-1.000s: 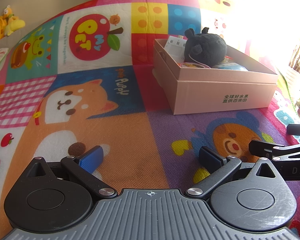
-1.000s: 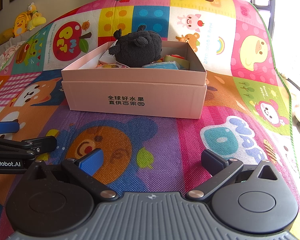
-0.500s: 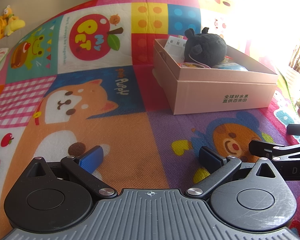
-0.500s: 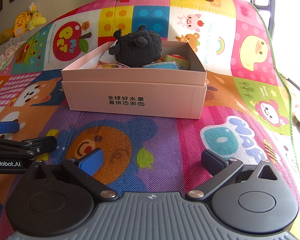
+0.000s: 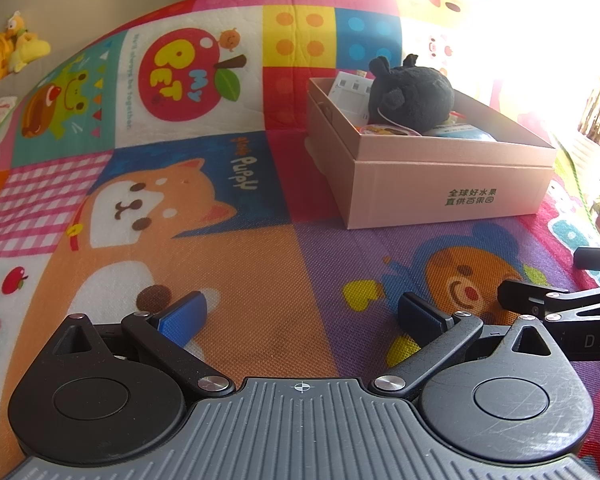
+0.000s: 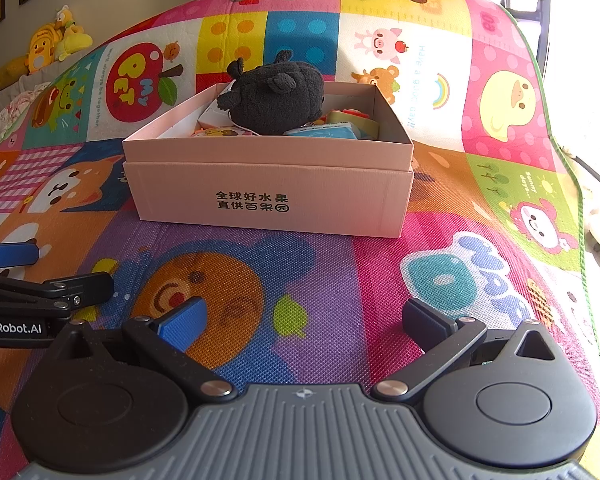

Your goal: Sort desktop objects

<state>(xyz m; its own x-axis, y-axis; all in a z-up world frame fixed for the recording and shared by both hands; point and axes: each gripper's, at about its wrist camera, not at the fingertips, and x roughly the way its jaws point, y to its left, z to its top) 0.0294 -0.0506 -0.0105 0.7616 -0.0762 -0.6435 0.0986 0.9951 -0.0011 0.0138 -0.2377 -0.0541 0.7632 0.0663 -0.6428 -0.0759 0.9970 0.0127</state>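
A pink cardboard box [image 6: 268, 196] stands on the colourful play mat, also in the left wrist view [image 5: 440, 184]. Inside it lie a dark grey plush toy [image 6: 276, 94], also seen from the left [image 5: 412, 94], a white packet [image 5: 350, 92] and several small items. My left gripper [image 5: 300, 316] is open and empty, low over the mat, short of the box and to its left. My right gripper [image 6: 300, 320] is open and empty, low over the mat in front of the box. Each gripper shows at the edge of the other's view.
The play mat [image 5: 228, 272] covers the whole surface. Its green-trimmed right edge [image 6: 576, 184] drops off toward a bright window. Yellow plush toys [image 6: 56, 42] sit beyond the mat at the far left by the wall.
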